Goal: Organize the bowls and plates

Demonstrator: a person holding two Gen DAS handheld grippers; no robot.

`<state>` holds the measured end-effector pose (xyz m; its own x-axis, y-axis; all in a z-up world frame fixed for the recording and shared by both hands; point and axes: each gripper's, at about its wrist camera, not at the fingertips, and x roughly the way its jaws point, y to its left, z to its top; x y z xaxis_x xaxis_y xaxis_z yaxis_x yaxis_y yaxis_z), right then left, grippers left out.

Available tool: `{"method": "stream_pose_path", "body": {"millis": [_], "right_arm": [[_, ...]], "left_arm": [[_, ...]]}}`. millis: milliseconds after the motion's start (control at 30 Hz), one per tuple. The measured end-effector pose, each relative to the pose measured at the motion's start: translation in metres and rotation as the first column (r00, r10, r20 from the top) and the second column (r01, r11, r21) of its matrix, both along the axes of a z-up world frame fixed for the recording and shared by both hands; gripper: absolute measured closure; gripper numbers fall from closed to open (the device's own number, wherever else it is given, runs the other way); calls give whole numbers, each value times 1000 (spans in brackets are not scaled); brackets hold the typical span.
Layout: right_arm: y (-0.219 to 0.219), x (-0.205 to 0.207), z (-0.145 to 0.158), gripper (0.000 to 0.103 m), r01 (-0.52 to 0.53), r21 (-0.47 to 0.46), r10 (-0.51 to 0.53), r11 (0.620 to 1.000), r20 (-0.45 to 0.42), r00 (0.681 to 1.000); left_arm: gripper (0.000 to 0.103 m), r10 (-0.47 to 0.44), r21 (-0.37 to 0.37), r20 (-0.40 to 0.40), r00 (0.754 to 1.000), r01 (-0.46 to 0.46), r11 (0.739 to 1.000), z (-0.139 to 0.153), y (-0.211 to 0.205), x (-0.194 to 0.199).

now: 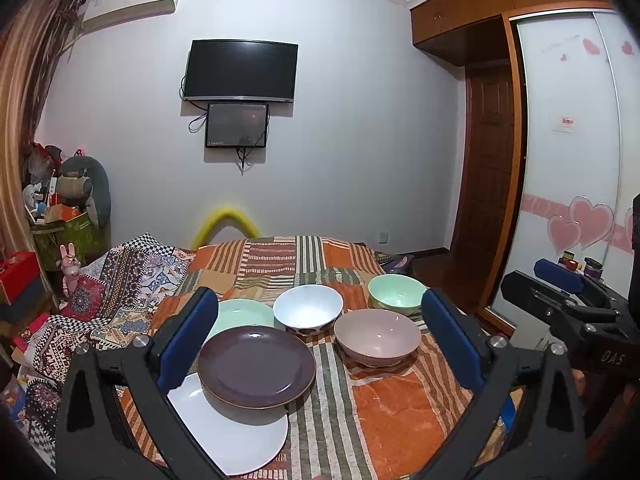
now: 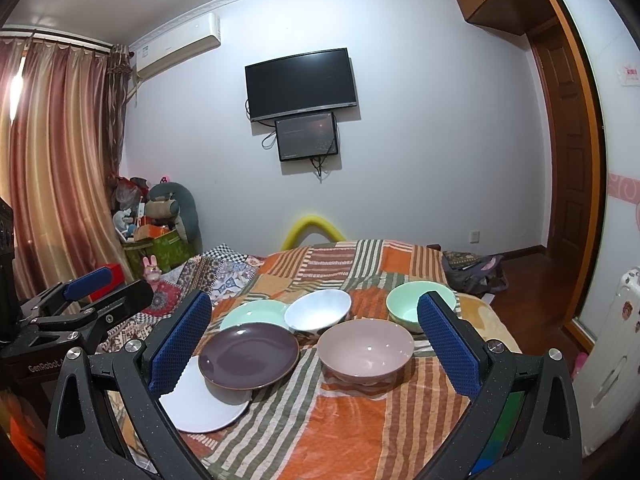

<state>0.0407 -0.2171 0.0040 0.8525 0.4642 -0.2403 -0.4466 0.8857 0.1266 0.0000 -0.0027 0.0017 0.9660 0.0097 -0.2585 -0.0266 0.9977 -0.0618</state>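
On the striped orange bedspread (image 1: 400, 408) (image 2: 360, 432) lie three plates and three bowls. A brown plate (image 1: 256, 366) (image 2: 248, 356) overlaps a white plate (image 1: 236, 436) (image 2: 200, 408), and a mint plate (image 1: 240, 314) (image 2: 254, 312) lies behind them. A white bowl (image 1: 308, 312) (image 2: 318, 312), a pink bowl (image 1: 376, 336) (image 2: 366, 348) and a mint bowl (image 1: 394, 292) (image 2: 408, 304) stand to the right. My left gripper (image 1: 320, 344) hangs open above and before the dishes, holding nothing. My right gripper (image 2: 316, 340) is open too, empty, beside it.
A patterned blanket (image 1: 120, 280) (image 2: 224, 272) covers the bed's left side. Boxes and soft toys (image 1: 68, 216) (image 2: 156, 216) pile up in the far left corner. A wardrobe with sliding doors (image 1: 568, 140) stands on the right, with a bag (image 2: 476, 272) on the wooden floor.
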Motion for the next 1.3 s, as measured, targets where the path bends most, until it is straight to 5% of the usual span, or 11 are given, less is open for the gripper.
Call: {"method": "stream_pose_path", "body": {"millis": [1300], "right_arm": [[0,0,2,0,-2,-2,2,1000,3,1000]], "left_arm": [[0,-1,25,10,1000,0,1000,1,-6,-1]]}}
